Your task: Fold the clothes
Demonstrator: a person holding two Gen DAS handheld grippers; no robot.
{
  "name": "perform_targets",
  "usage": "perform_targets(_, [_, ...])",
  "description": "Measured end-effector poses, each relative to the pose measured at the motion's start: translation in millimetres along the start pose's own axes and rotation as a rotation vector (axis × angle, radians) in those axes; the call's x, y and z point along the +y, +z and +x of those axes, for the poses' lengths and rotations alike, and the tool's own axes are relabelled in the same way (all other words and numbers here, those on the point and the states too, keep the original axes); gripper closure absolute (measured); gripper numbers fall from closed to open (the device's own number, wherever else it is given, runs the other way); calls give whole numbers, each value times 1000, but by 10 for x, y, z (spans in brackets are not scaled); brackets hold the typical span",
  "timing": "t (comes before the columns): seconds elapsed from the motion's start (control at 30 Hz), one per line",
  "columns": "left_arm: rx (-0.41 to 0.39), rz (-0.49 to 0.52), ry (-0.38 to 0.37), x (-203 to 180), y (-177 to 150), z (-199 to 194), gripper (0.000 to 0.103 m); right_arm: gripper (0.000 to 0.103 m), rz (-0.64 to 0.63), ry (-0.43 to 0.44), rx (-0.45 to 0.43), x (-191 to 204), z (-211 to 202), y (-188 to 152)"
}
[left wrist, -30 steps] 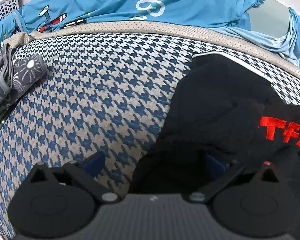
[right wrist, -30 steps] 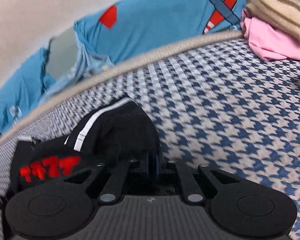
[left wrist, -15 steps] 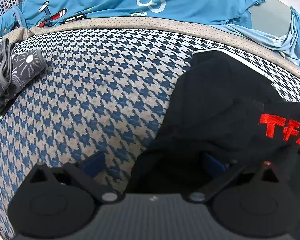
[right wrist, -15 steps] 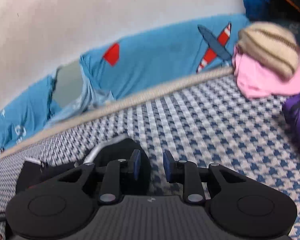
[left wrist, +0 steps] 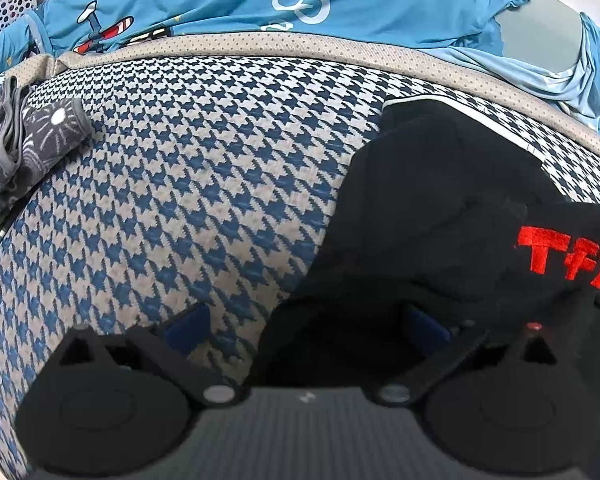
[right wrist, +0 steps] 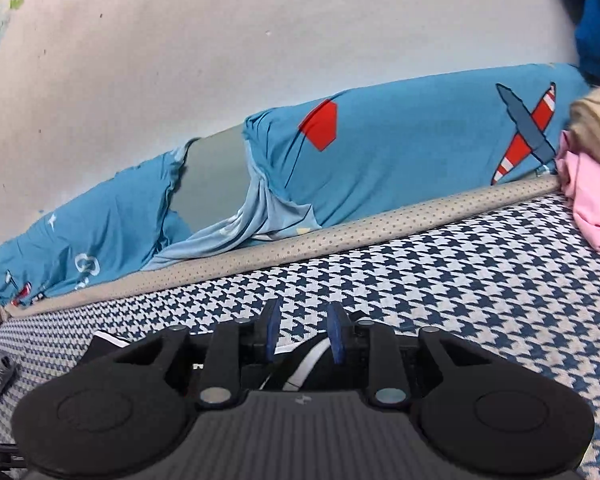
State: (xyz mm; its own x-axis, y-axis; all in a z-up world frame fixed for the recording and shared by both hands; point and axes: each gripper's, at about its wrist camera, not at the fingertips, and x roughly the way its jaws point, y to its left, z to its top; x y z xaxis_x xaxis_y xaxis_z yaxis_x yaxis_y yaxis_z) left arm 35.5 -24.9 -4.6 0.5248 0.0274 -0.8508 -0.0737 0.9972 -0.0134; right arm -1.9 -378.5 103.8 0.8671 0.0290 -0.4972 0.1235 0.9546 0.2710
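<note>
Bed: blue-and-white houndstooth cover (right wrist: 480, 280), edged by a beige dotted border (right wrist: 340, 236). Beyond the border, blue bedding printed with aeroplanes (right wrist: 400, 148) lies against a plain pale wall (right wrist: 260, 40). White perforated basket (left wrist: 8, 8) at the far left corner. Lighting even and bright.

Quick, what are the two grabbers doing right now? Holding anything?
Left gripper: jaws wide open, resting over the edge of the black garment, not pinching it.
Right gripper: jaws opening, nothing between them.
</note>
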Motion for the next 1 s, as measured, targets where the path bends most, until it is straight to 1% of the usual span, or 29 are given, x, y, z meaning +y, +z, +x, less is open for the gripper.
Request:
perform_targets(0.07, [3, -2, -2, 3, 2, -1, 0, 68, -26, -18, 3, 38, 91, -7])
perform_targets(0.13, [5, -4, -3, 4, 3, 0, 0, 68, -42, -17, 2, 58, 160, 1])
perform_targets(0.27, [9, -7, -5, 5, 8, 1, 0, 68, -24, 62, 29, 120, 311, 17])
perform_targets(0.33, [12, -7, -6, 4, 11, 1, 0, 68, -40, 85, 72, 211, 429, -1])
perform_targets(0.43, [17, -10, -10, 13, 17, 4, 0, 68, -81, 89, 154, 380, 607, -81])
perform_targets(0.57, [21, -9, -11, 13, 21, 8, 0, 68, -145, 86, 229, 563, 761, -202])
perform_targets(0.67, [21, -5, -7, 3, 17, 10, 0, 67, -171, 73, 266, 624, 836, -289])
perform_targets(0.8, [22, -5, -5, 4, 11, 7, 0, 65, -214, 51, 263, 696, 866, -359])
perform_targets(0.9, [21, -3, -3, 9, 3, 3, 0, 65, -203, 35, 253, 705, 876, -359])
perform_targets(1.0, [22, -2, -3, 6, 2, 5, 0, 65, -229, 9, 242, 761, 884, -370])
